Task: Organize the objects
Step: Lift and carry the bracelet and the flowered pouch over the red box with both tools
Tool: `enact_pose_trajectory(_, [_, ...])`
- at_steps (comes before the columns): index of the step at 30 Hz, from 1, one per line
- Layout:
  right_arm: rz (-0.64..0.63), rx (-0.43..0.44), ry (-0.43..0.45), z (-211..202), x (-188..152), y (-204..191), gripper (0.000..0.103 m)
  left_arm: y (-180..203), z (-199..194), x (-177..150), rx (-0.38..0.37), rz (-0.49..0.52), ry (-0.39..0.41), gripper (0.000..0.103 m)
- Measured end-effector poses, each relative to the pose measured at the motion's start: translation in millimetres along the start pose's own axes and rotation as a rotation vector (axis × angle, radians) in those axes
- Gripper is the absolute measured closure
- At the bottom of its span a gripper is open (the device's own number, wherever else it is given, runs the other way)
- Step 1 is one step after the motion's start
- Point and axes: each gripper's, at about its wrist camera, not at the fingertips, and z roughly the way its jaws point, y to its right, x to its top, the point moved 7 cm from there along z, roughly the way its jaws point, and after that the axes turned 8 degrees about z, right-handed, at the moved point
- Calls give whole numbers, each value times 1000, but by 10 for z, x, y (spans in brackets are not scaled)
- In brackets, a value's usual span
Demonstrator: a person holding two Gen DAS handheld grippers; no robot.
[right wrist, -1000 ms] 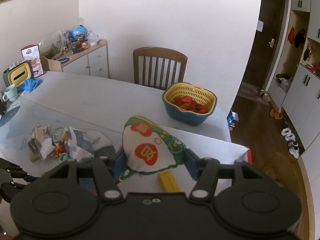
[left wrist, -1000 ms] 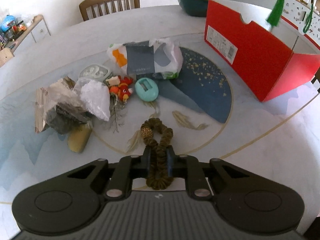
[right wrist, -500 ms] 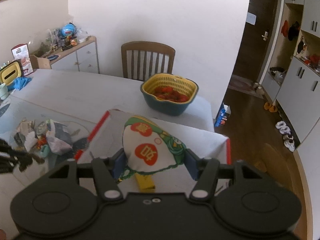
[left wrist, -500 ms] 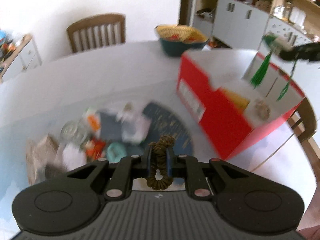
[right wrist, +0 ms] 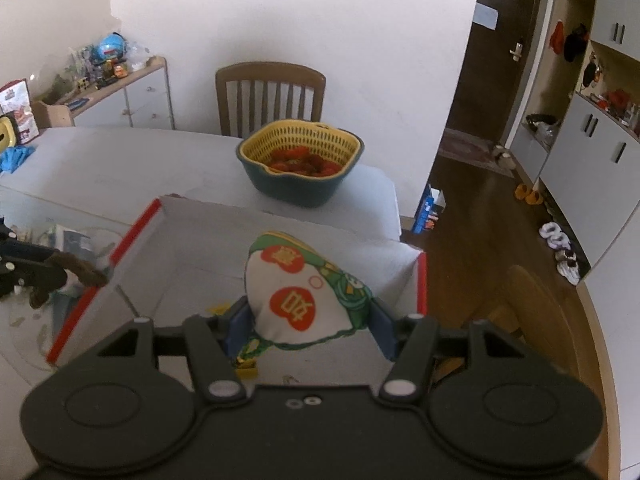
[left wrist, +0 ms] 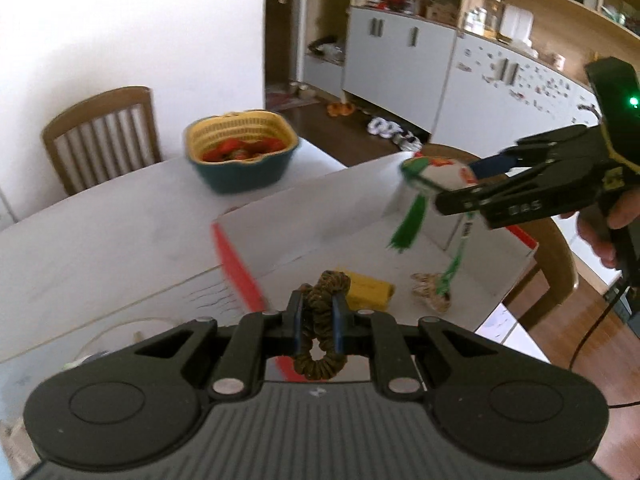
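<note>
- Left tongs (left wrist: 317, 322) are clenched on a brown scrunchie (left wrist: 320, 332); it loops out both in front of and behind the pads, held in the air at the near-left edge of the red box (right wrist: 132, 232).
- Right tongs (right wrist: 308, 330) are clenched on a stuffed sachet (right wrist: 300, 296), white with red and green print. Its green tassels (left wrist: 408, 226) hang down over the open box, seen from the left wrist view.
- The sachet is above the box interior, not resting on its floor; judged to be at the drop-off point.
- Already in the box: a yellow block (left wrist: 366, 290) and a small patterned piece (left wrist: 430, 292) on the white floor of the box. So part of the sorting looks done.
- Still left: both held items need releasing into the box. A loose pile of clutter (right wrist: 68, 240) lies on the bench (right wrist: 120, 160) left of the box, partly hidden behind the left tongs in the right wrist view, so more trips seem likely.
- Yellow basket (right wrist: 300, 160) in a teal bowl holds red items at the far side of the bench, apart from the box; can't tell if it belongs to the task.
- Left view is motion-blurred, so fine detail of the box contents is unclear.
- Estimate: mid-task, two items about to go in, pile still outstanding.
</note>
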Motion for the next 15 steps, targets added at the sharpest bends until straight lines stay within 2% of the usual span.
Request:
enact_pose_trajectory(8, [7,-8,-50,273,-84,40,43,362,555,121,-29,103,-101,89])
enact_pose_trajectory(15, [10,-21,-123,555,-202,28,43,503,941,22,-43,141,-247,89])
